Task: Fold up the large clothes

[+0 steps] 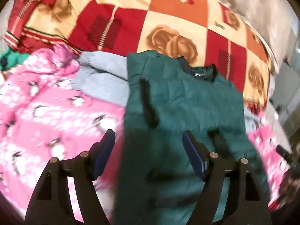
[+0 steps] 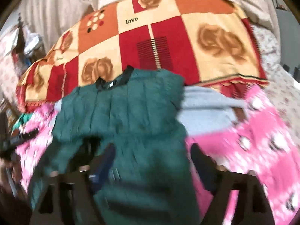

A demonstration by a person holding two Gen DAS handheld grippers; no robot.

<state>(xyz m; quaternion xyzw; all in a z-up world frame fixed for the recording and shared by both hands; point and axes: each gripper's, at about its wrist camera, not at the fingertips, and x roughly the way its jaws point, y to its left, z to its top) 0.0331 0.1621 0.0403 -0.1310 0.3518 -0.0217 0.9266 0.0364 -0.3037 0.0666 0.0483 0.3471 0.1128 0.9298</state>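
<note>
A dark green garment (image 1: 180, 103) with a black collar and black cuffs lies flat on the bed, collar at the far end, both sleeves folded in over its body. It also shows in the right wrist view (image 2: 135, 112). My left gripper (image 1: 149, 136) is open and empty, hovering over the garment's near left part. My right gripper (image 2: 151, 151) is open and empty above the garment's near right part; that view is blurred.
A pink penguin-print blanket (image 1: 46, 103) lies under the garment. A light blue-grey garment (image 1: 105, 80) lies beside it. A red, orange and cream rose-print blanket (image 1: 150, 18) covers the far side. A dark object (image 2: 20, 138) lies at the bed's edge.
</note>
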